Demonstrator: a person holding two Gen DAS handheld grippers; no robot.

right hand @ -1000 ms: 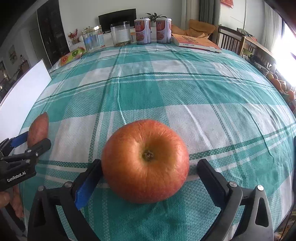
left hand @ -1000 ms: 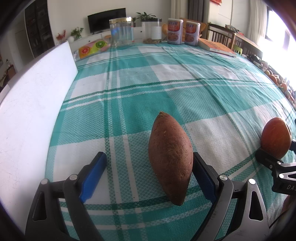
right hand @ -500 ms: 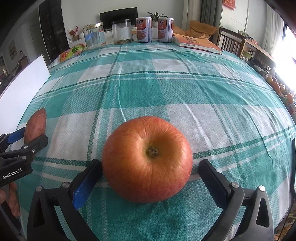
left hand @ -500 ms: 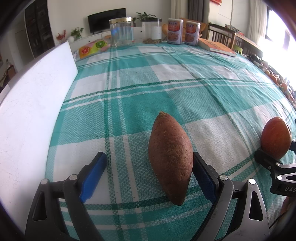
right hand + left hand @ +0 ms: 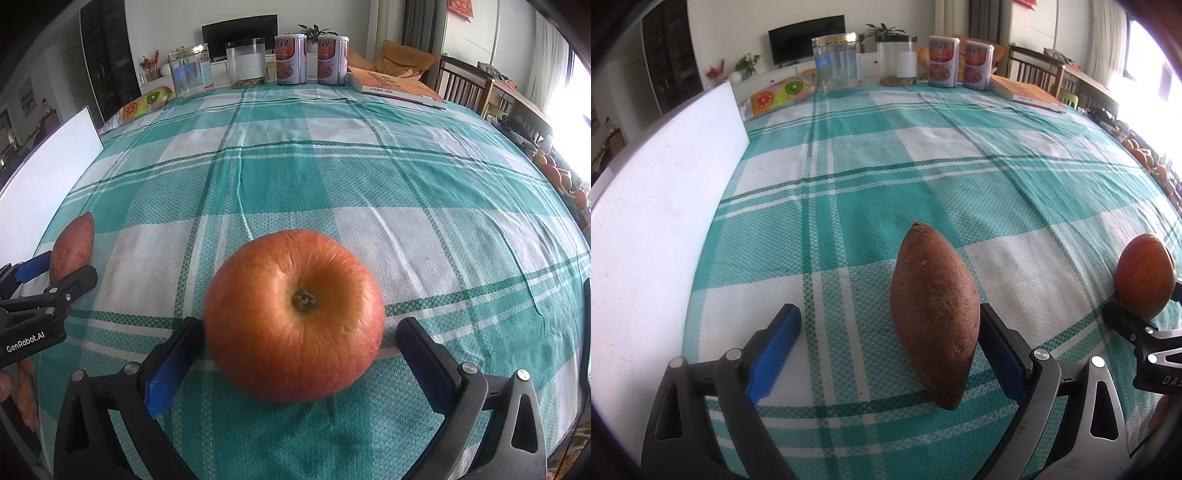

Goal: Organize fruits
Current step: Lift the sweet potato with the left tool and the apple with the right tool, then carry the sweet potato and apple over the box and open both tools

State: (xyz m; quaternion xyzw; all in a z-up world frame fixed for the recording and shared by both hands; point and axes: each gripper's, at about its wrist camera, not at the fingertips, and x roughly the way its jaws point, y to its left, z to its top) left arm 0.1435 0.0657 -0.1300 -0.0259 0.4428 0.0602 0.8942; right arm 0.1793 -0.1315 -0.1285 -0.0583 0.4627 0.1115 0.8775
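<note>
1. Two foods lie on the green checked tablecloth (image 5: 871, 206), near the front edge.
2. On the left, the sweet potato (image 5: 934, 314) sits between the left gripper (image 5: 890, 332) fingers, close against the right finger. The jaws have just been opening and stand apart.
3. On the right, the apple (image 5: 293, 314) sits between the right gripper (image 5: 299, 347) fingers. The fingers are apart, with the left one right beside the apple.

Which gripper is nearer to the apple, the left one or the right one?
Right. The right gripper has the apple between its open jaws. The left gripper stands to the side, around the sweet potato.
</note>
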